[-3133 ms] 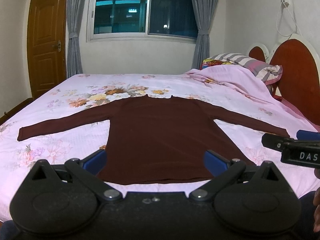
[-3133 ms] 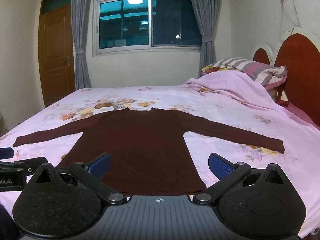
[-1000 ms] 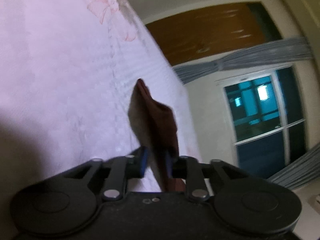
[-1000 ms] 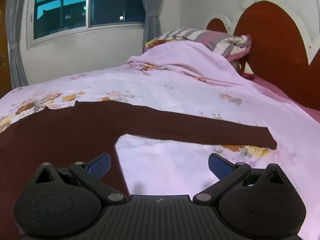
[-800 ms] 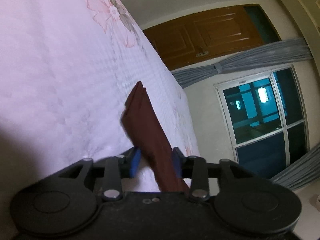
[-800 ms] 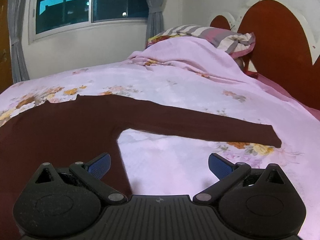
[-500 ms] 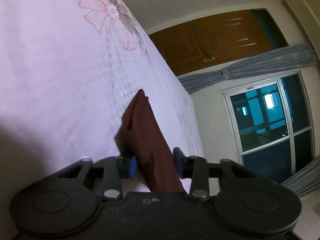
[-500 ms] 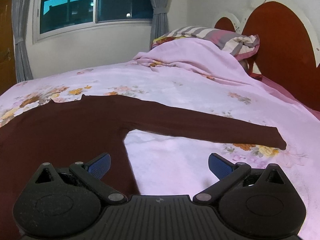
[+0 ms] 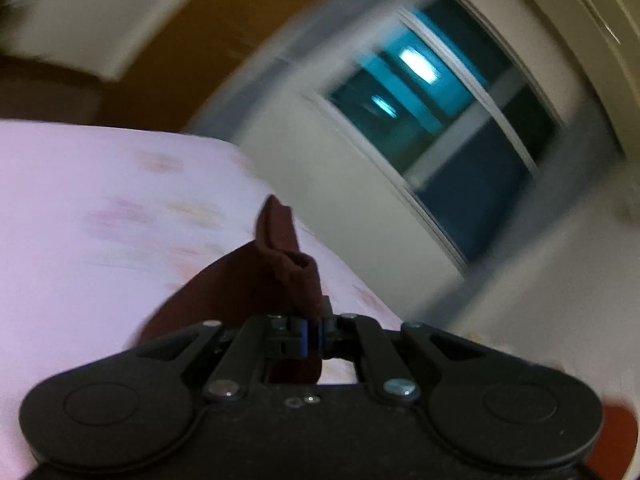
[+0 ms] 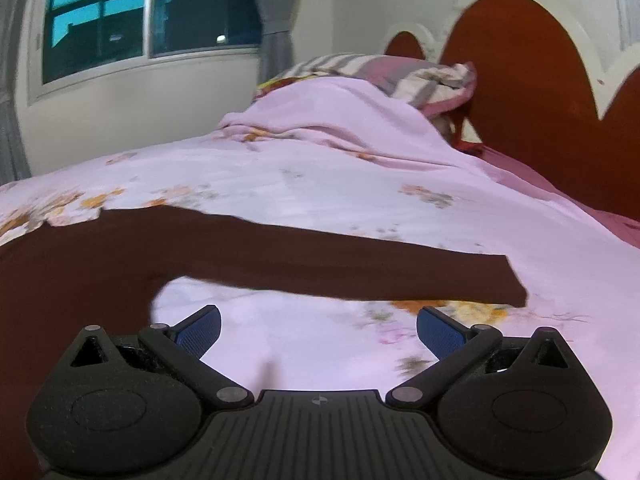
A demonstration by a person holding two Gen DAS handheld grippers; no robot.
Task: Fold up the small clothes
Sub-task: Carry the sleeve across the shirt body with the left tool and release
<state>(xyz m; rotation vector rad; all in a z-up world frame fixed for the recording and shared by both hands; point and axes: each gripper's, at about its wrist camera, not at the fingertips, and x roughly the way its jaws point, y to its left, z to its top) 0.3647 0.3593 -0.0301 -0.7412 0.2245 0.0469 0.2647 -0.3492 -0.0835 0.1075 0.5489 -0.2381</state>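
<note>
Sweater's left sleeve cuff [image 9: 298,276] is now pinched tight in left gripper [image 9: 314,332] fingers and lifted off bed [image 9: 80,208], so sleeve fold-in has begun. Right gripper [image 10: 318,330] fingers spread, empty, near the flat right sleeve [image 10: 360,268].

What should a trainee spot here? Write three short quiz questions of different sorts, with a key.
1. True or false: the left gripper is shut on the sleeve cuff.
2. What lies between the right gripper pads? A) shirt B) pillow C) nothing
3. Name the colour of the right sleeve lying on the bedspread.

Key: 1 true; 2 C; 3 dark maroon-brown.
</note>
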